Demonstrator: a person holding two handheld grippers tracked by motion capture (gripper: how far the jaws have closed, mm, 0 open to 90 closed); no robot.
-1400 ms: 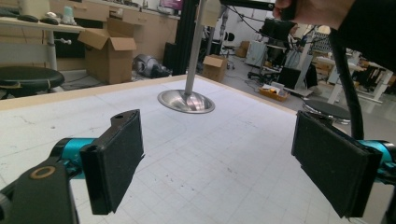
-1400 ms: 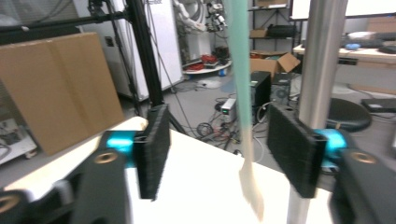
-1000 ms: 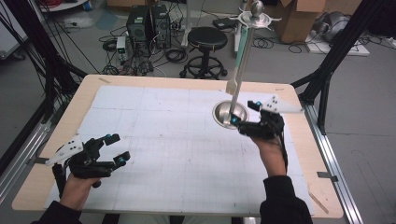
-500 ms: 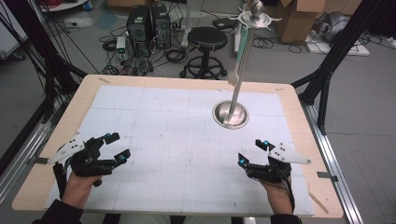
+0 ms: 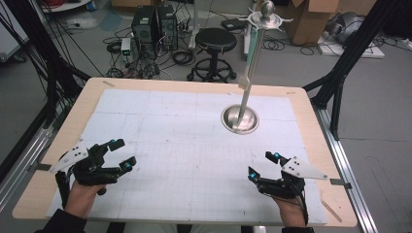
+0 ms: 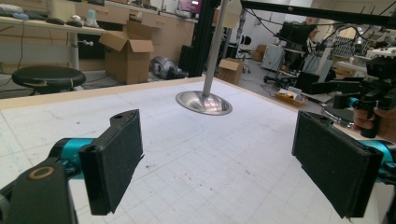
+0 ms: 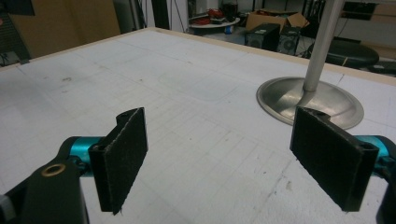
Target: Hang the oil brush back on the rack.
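Observation:
A metal stand with a round dished base [image 5: 239,119] rises on a thin pole to a hooked top [image 5: 265,17], right of the middle toward the table's far side. Near the front left edge my left gripper [image 5: 122,154] is open and holds nothing. The same base [image 6: 203,101] lies ahead between its jaws in the left gripper view. My right gripper [image 5: 262,164] is open at the front right, well short of the stand, with nothing between its pads. The right gripper view has the base [image 7: 310,100] just beyond the right-hand pad [image 7: 329,158].
A white gridded mat [image 5: 184,141] covers the wooden table [image 5: 311,111]. Black frame legs [image 5: 340,63] stand at the table's corners. On the floor behind are a stool [image 5: 215,41], computer cases [image 5: 150,24] and cardboard boxes [image 5: 311,19]. The other hand's gripper [image 6: 369,100] is far right in the left gripper view.
My right gripper has pulled back from the stand's base to the front right of the table and stays open. The left gripper has hardly moved.

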